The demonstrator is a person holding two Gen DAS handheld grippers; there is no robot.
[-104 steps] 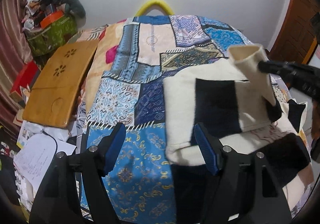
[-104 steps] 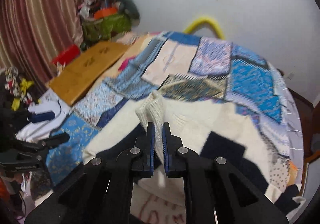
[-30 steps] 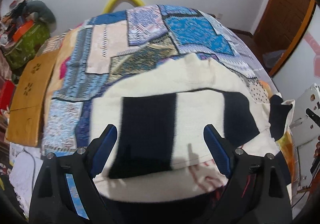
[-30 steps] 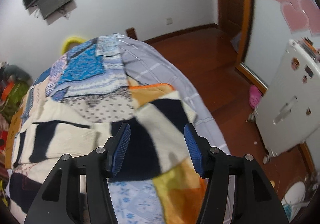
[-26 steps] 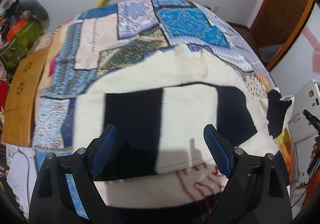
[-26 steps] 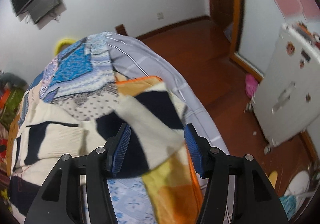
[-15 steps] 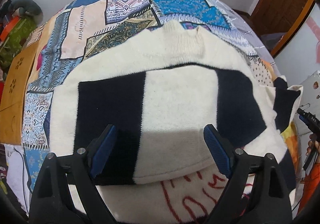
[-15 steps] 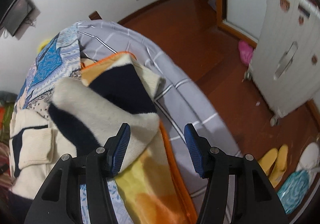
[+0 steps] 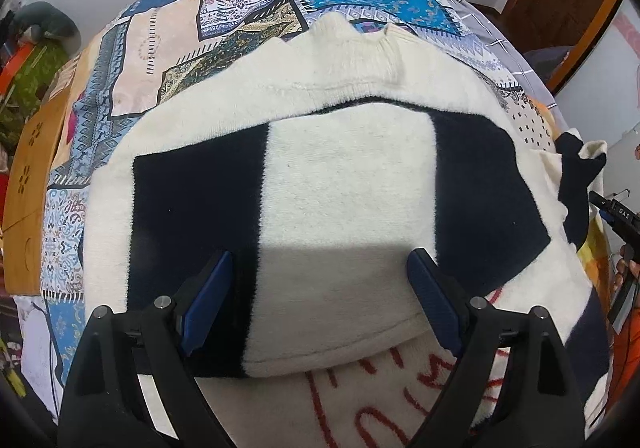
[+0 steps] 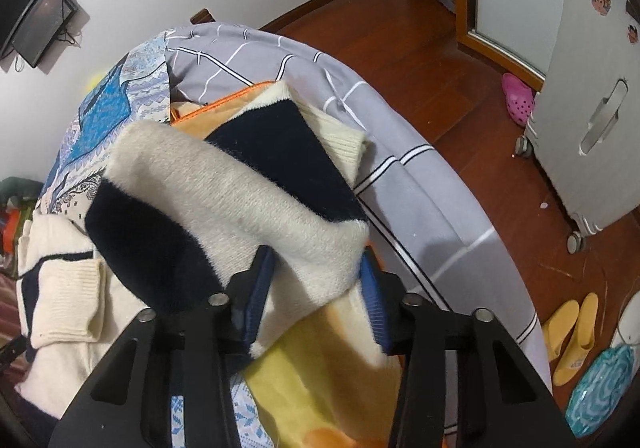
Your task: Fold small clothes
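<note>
Sweater under wide left fingers, sleeve between right fingers — half-closed, unclamped.

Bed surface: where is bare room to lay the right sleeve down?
Free: patchwork quilt beyond the sweater's collar, and the grey checked sheet right of the sleeve. Crowded: the sweater fills the middle, with the orange blanket under the right gripper.

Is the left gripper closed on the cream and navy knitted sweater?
No: the left gripper stands wide open above the cream and navy knitted sweater, gripping nothing.
</note>
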